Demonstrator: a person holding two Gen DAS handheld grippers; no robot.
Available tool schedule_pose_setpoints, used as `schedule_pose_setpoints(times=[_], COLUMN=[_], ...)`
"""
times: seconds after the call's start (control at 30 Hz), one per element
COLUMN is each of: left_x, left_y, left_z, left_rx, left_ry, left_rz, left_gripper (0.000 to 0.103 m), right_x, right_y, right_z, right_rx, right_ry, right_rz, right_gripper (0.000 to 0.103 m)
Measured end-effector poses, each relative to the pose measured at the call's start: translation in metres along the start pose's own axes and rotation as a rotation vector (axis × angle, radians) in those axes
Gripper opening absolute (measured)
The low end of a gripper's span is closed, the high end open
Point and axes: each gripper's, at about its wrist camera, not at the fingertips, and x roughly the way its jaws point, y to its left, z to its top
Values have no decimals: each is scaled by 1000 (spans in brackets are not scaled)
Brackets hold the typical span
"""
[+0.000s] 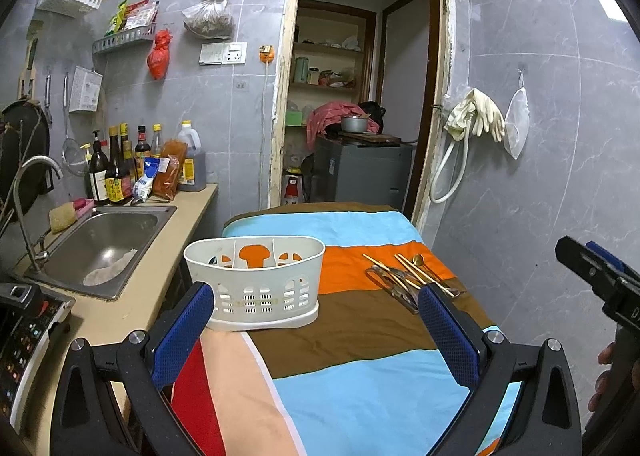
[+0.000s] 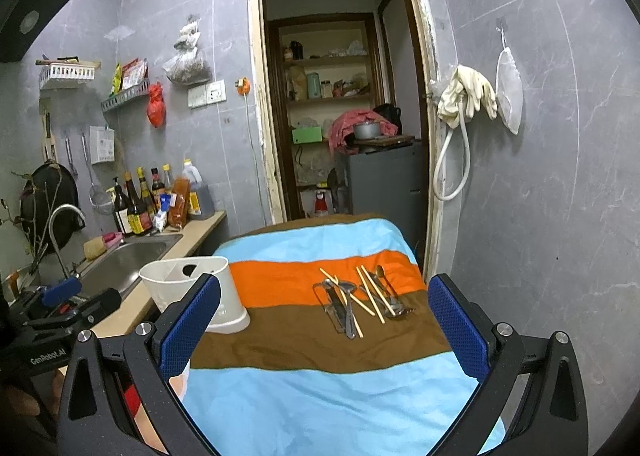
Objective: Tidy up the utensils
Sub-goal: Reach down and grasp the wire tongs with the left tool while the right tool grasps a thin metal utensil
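A table draped in a striped cloth (image 2: 320, 388) of light blue, brown and orange bands fills the middle of both views. Near its left edge stands a white plastic utensil caddy (image 1: 256, 280) with inner dividers and a perforated lower wall, upright on the brown band where it meets the orange one. Well apart from it, toward the right side of the cloth, lies a loose pile of utensils (image 2: 362, 298): wooden chopsticks (image 2: 370, 294) laid across metal spoons (image 2: 348, 290) and what may be a fork or two, though the overlapping metal pieces are hard to tell apart. The pile straddles the orange and brown bands. The left gripper (image 1: 316, 320) hovers above the near part of the cloth with its blue-padded jaws spread wide, holding nothing; the caddy sits just beyond its left finger. The right gripper (image 2: 324, 316) likewise has its jaws wide apart and empty, the utensil pile lying ahead between its two fingers. To the left of the table runs a beige counter (image 1: 132, 316) with a steel sink (image 1: 104, 252) and a row of sauce bottles (image 1: 120, 172) against the grey tiled wall. Behind the table an open doorway (image 2: 340, 96) shows shelves and a grey cabinet.
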Motion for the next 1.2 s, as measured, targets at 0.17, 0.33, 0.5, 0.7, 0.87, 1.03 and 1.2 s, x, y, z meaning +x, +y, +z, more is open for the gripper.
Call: schedule_pose_setpoints(times=[0.17,0.33,0.5,0.7,0.87,1.03,1.2], left_x=[10,21,38,74,117,170,221], left_y=[-1,-14,-30,-53,-74,-93,-101], left_z=[13,30,47,61,67,61,46], left_rx=[5,22,27,5,-58,-95,-143], left_ry=[-22,-74,-106,-105,-87,-8,100], left_rz=[-24,-40,-44,-33,-7,2,19], left_gripper=[103,103,103,103,102,102,102], right_x=[-5,-2,13,47,99,160,219], right_y=[0,-11,-23,-51,-88,-122,-142], right_z=[15,31,52,75,85,85,74], right_rx=[-12,-18,-30,-30,-20,-41,-55], right_ry=[-26,-65,-106,-106,-41,42,123], right_rz=[4,-2,2,10,33,66,105], right_gripper=[102,102,102,102,102,102,102])
